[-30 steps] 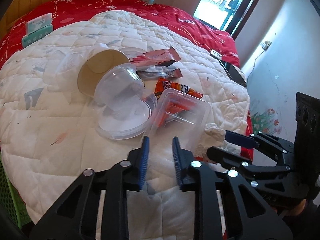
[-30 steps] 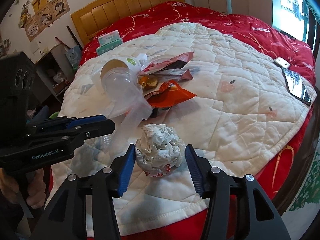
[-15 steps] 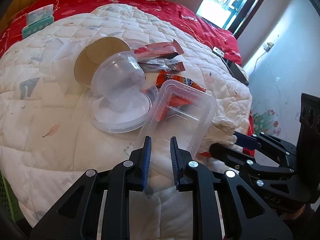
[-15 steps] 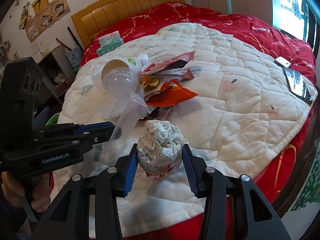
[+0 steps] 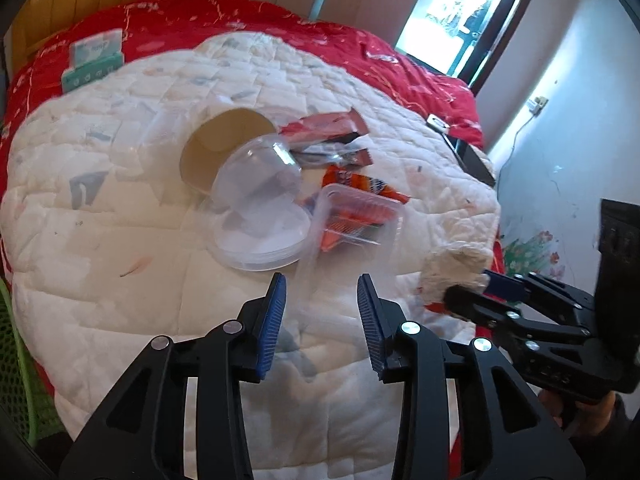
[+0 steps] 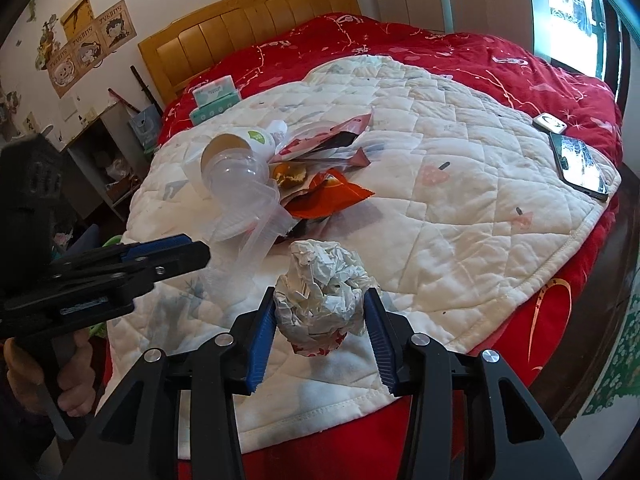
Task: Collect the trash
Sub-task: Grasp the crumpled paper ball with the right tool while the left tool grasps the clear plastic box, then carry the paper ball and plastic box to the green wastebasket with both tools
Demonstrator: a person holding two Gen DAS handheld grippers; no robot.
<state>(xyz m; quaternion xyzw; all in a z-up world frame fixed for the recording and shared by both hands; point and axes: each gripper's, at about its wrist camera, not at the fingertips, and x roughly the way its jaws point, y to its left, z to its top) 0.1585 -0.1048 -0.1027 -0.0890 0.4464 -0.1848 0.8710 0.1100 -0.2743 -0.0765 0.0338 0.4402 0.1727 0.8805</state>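
Note:
On the white quilt lies a heap of trash: a clear plastic tray, a round clear tub, a paper cup and an orange wrapper. My left gripper has its jaws opening; the near end of the clear tray sits between them and the pads stand off it. My right gripper is shut on a crumpled ball of white paper near the quilt's front edge. That ball also shows at the right of the left wrist view.
A red wrapper lies behind the heap. Tissue packs rest near the wooden headboard. A phone and a small white device lie at the bed's right edge. A hand holds the left gripper.
The left jaws, which were narrow around the clear tray's near end, have spread wide. The right jaws have closed in onto the paper ball.

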